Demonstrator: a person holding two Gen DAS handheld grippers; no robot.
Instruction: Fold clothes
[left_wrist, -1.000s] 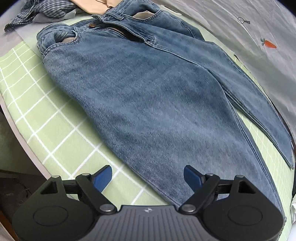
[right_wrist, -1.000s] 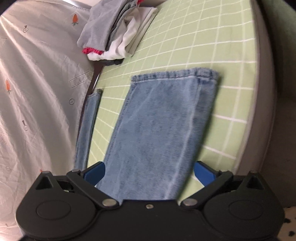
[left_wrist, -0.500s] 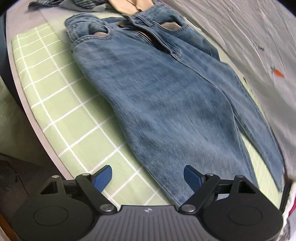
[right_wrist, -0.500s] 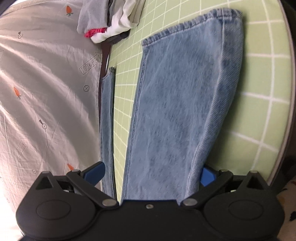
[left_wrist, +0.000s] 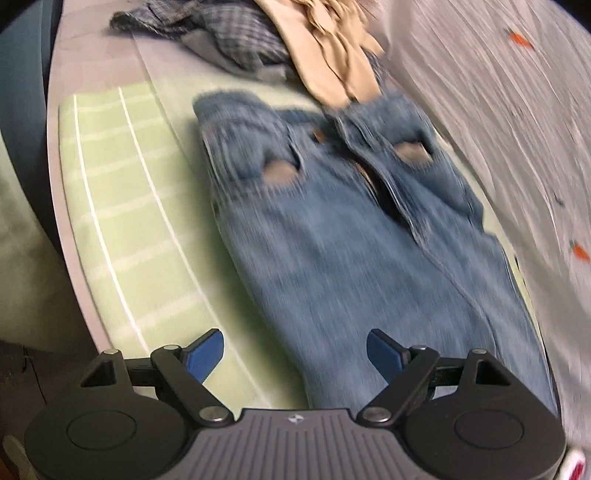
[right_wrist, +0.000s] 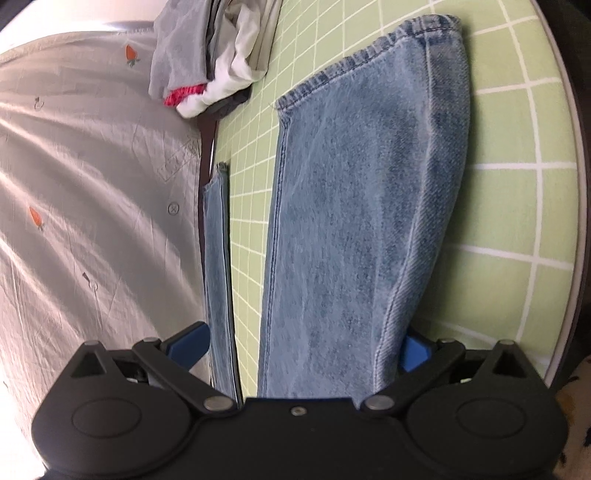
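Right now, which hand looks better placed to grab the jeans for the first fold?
Probably the right. The right gripper already has the jeans leg between its open fingers; the left gripper is open above the thigh, gripping nothing.

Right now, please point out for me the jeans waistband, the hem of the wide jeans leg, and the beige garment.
jeans waistband (left_wrist: 236, 105), left wrist view, on its left corner.
hem of the wide jeans leg (right_wrist: 369, 55), right wrist view, middle of the stitched edge.
beige garment (left_wrist: 332, 55), left wrist view, its crumpled middle.
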